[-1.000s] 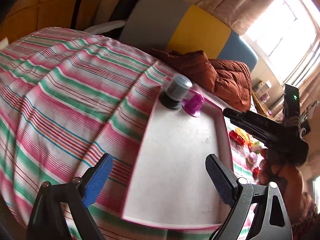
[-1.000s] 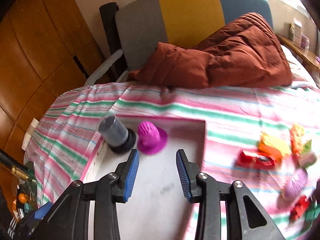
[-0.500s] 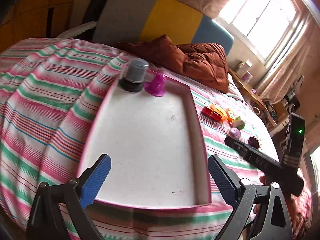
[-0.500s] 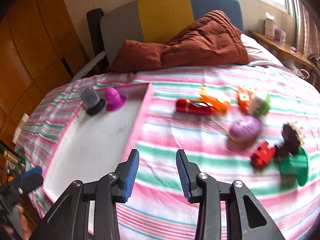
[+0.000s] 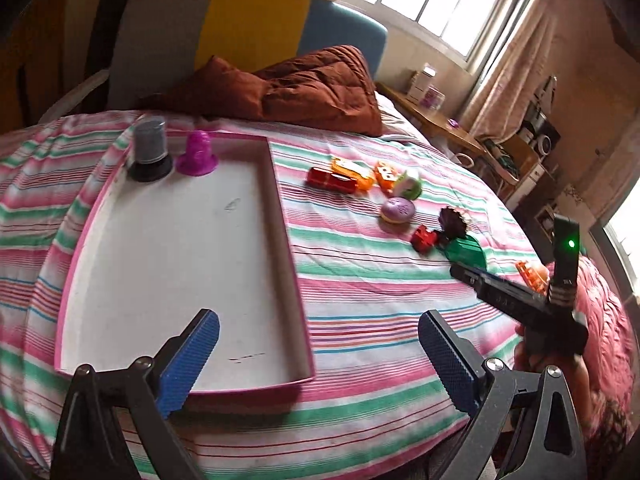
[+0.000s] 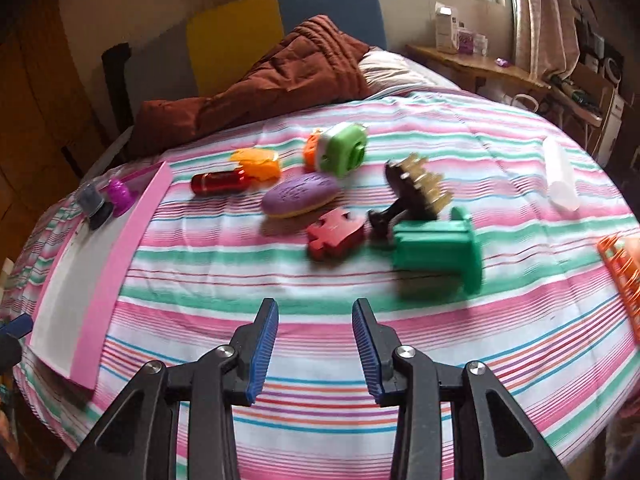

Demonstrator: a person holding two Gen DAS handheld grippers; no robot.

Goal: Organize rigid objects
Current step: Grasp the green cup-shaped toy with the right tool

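Both grippers are empty above the striped bed (image 6: 320, 280). The right gripper (image 6: 315, 344) has its jaws partly spread with nothing between them. The left gripper (image 5: 318, 354) has just been opening and now stands spread very wide, also with nothing between its pads, low over the near edge of the pink-rimmed tray (image 5: 288, 216).

The loose toys lie ahead of the right gripper. Nearest, ahead and slightly right, is the green cylinder piece (image 6: 438, 250) on its side, with a dark spiky stamp (image 6: 416, 188) just behind it. Directly ahead is the red puzzle-shaped piece (image 6: 336, 234), with the purple oval (image 6: 300, 198) beyond it. Further off and left lie a red tube (image 6: 218, 182) and an orange piece (image 6: 256, 164). The tray sits off to the left, holding a grey-and-black cylinder (image 5: 149, 150) and a magenta cone (image 5: 198, 154) in its far corner.

The step in hand looks like picking the next toy for the tray. The red piece seems the easiest target, though motion blur makes its thickness hard to judge. Its flat shape calls for a low approach, pads spanning its narrow sides and clear of the stamp beside it. Once lifted, it would go best beside the two toys already placed.
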